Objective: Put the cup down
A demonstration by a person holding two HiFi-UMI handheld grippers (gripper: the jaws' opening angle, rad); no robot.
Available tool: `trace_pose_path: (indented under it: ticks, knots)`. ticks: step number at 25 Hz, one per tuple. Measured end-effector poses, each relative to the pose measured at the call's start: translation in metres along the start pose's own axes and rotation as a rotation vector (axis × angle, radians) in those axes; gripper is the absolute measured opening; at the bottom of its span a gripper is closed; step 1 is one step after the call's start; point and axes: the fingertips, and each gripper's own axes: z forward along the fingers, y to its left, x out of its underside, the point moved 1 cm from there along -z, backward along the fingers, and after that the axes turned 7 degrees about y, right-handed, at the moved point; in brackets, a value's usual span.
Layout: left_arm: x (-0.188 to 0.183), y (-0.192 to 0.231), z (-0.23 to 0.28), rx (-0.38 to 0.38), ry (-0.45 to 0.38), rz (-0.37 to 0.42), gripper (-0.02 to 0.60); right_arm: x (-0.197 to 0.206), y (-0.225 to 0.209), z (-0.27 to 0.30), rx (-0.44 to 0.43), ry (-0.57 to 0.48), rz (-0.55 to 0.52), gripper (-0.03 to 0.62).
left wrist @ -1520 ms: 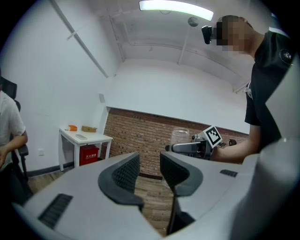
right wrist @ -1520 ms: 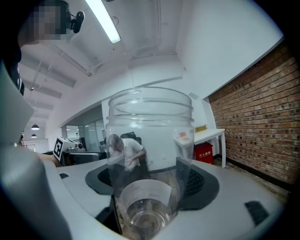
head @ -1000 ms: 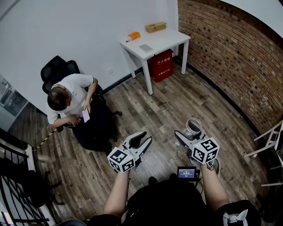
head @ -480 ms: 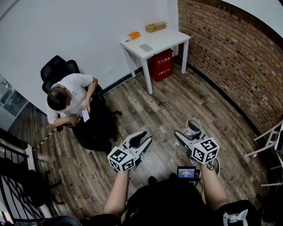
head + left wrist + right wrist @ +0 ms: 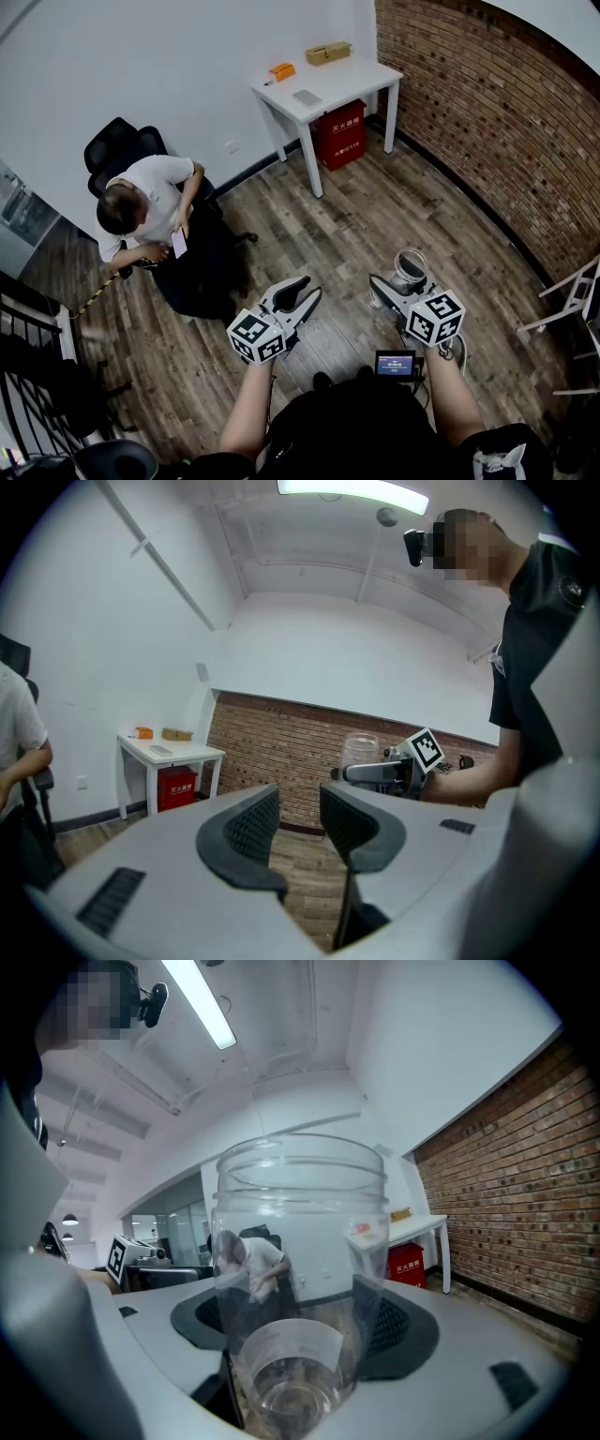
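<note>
A clear plastic cup [image 5: 410, 267] stands upright between the jaws of my right gripper [image 5: 401, 279], held in the air well above the wooden floor. In the right gripper view the cup [image 5: 300, 1269] fills the middle, and the dark pads [image 5: 408, 1321] press on its lower sides. My right gripper [image 5: 300, 1326] is shut on it. My left gripper [image 5: 307, 289] hangs to the left at about the same height. Its jaws [image 5: 300, 808] stand a little apart with nothing between them. From there the cup [image 5: 359, 752] shows off to the right.
A white table [image 5: 328, 89] stands against the far wall by the brick wall [image 5: 487, 112], with a red cabinet [image 5: 337, 133] under it. A person [image 5: 150, 202] sits on a black chair [image 5: 117, 145] at left. A small screen [image 5: 394, 364] sits at my waist.
Both grippers and the cup keep their places; only the head view has shifted slightly.
</note>
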Motion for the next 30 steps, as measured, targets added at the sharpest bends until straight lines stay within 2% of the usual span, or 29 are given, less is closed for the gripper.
trace_pose_path:
  ticks: [10,19,25,30]
  knots:
    - [-0.01,-0.003,0.037,-0.03,0.003,0.007,0.143,-0.005,-0.045,-0.011,-0.004,-0.01,0.021,0.351]
    - [-0.005,0.014,0.064,-0.063,0.014,-0.014,0.141,-0.004,-0.085,0.001,-0.003,-0.003,0.056,0.351]
    - [-0.011,0.057,0.094,-0.057,0.009,-0.026,0.14,-0.014,-0.113,0.037,0.014,0.01,0.064,0.351]
    - [-0.022,0.124,0.127,-0.038,0.008,-0.034,0.137,-0.029,-0.143,0.09,0.044,0.028,0.068,0.351]
